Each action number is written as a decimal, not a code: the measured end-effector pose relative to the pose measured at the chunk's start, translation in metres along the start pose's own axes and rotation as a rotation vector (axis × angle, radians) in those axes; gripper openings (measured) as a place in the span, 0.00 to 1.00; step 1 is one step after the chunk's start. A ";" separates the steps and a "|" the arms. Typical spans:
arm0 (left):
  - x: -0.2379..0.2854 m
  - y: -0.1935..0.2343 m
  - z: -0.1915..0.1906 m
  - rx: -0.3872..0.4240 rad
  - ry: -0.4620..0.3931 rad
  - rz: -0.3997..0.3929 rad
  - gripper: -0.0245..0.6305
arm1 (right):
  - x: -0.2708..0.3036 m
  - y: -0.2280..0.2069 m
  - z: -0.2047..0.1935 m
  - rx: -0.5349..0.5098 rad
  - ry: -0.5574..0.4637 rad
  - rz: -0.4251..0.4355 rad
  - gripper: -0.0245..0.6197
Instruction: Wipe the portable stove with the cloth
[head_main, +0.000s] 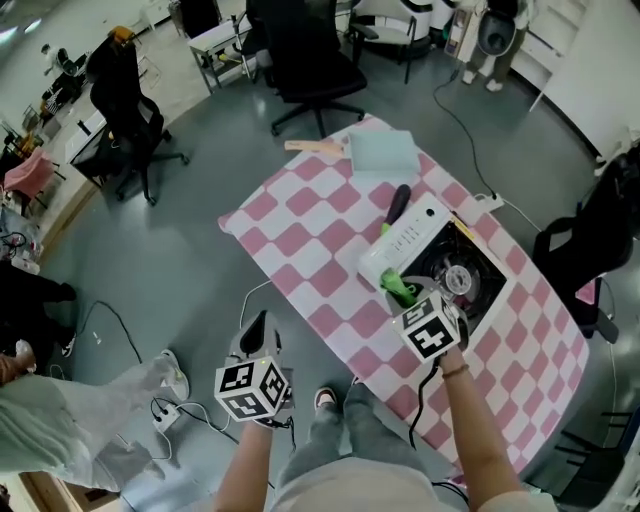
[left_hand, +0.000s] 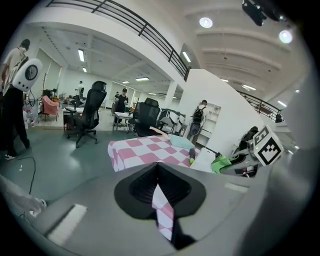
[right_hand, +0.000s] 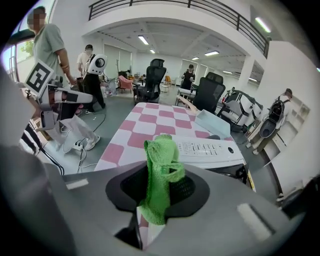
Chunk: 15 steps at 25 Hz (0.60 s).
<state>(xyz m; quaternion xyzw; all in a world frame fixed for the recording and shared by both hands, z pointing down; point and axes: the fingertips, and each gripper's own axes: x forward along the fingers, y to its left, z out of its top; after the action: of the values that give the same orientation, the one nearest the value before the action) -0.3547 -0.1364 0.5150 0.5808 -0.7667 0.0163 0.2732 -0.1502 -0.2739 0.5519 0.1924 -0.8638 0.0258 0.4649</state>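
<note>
your cloth (right_hand: 161, 170) is bright green. the table cover (head_main: 300, 240) under your stove (head_main: 405, 243) is pink-and-white check, and the stove is white with a black top.

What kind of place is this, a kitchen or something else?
Probably an open-plan office or lab hall, not a kitchen: rolling office chairs, a mezzanine railing overhead, and a checkered table standing on bare floor.
</note>
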 end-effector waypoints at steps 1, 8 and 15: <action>0.000 0.002 0.000 -0.001 0.000 0.003 0.04 | 0.001 0.000 0.002 0.001 -0.004 -0.002 0.16; -0.004 0.013 -0.001 -0.004 0.002 0.026 0.04 | 0.010 -0.001 0.017 -0.013 -0.013 -0.011 0.16; -0.005 0.024 -0.003 -0.015 0.004 0.047 0.04 | 0.019 -0.006 0.034 -0.019 -0.014 -0.010 0.16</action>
<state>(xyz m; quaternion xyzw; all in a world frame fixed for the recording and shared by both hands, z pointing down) -0.3744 -0.1233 0.5230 0.5606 -0.7796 0.0182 0.2784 -0.1850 -0.2926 0.5472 0.1927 -0.8664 0.0141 0.4605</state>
